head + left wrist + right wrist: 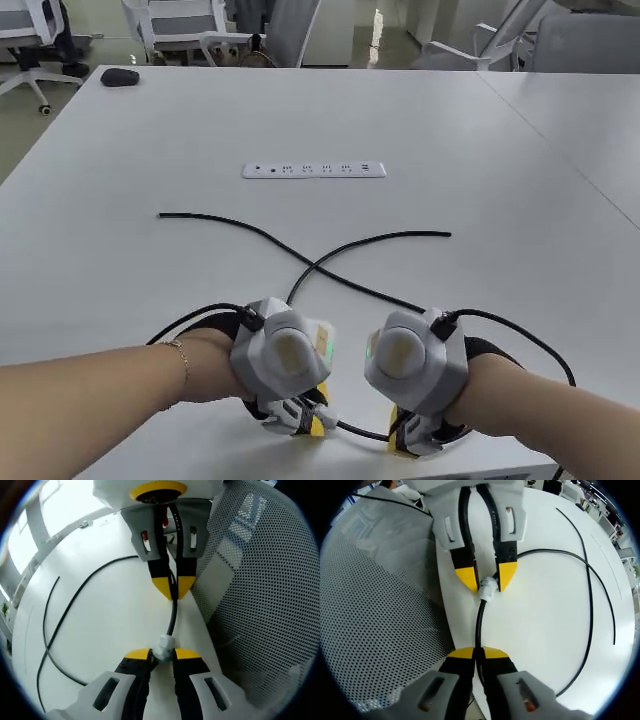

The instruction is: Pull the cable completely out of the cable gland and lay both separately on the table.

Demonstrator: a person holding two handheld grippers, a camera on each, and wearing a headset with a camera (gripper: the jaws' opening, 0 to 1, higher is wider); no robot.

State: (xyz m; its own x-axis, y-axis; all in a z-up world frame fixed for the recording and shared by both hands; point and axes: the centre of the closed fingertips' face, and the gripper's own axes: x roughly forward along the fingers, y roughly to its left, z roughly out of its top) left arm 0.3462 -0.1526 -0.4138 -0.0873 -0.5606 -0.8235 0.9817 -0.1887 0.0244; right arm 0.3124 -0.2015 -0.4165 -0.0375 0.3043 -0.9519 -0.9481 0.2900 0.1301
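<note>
gripper views show left gripper [162, 654] pinching gland [164, 646], right gripper [479, 652] pinching cable [479, 625].

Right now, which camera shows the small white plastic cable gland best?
The left gripper view: the small white plastic cable gland sits close, clamped in the left gripper. The right gripper view shows it farther along the black cable; the head view barely shows it.

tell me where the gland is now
In the left gripper view the gland sits clamped between the left tongs, its cable running to the right tongs just ahead.
</note>
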